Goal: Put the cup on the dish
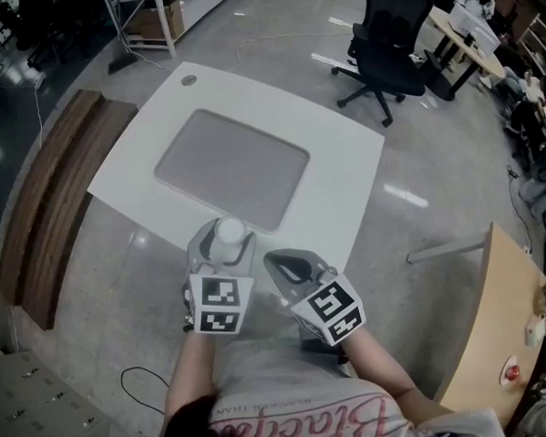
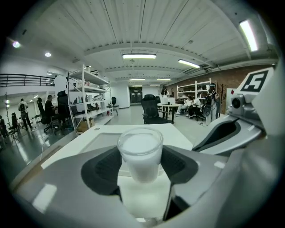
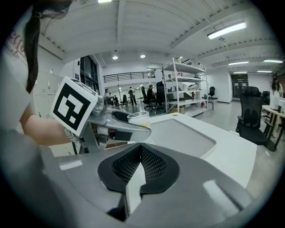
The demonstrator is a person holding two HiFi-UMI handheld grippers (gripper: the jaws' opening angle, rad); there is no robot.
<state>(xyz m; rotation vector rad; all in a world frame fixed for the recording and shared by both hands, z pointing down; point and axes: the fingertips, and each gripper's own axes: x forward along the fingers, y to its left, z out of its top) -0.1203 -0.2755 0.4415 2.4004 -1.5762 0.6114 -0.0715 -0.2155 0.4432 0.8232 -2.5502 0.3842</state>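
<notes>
While it is pinched between the two dark pads of the left gripper [image 2: 140, 165], a small pale cup [image 2: 140, 153] stands upright, clear at the rim and white below. The pads press on its left and right sides. Seen from the head view, the cup is held over the near edge of a white desk [image 1: 336, 169], just on the near side of a grey rectangular panel [image 1: 232, 168] set into the middle of the desk top.

Just to the right of the left gripper is the right gripper [image 3: 139, 165], close beside it but not touching the cup. Its dark pads are pressed together at their tips. Each gripper carries a cube with black and white square markers, and the person's hands hold them close to the body.

Farther out, a black office chair [image 1: 387, 43] stands on the shiny grey floor beyond the far right corner of the desk. A long wooden bench [image 1: 53, 197] runs along the left side, and white metal shelves [image 2: 87, 100] stand in the distance.
</notes>
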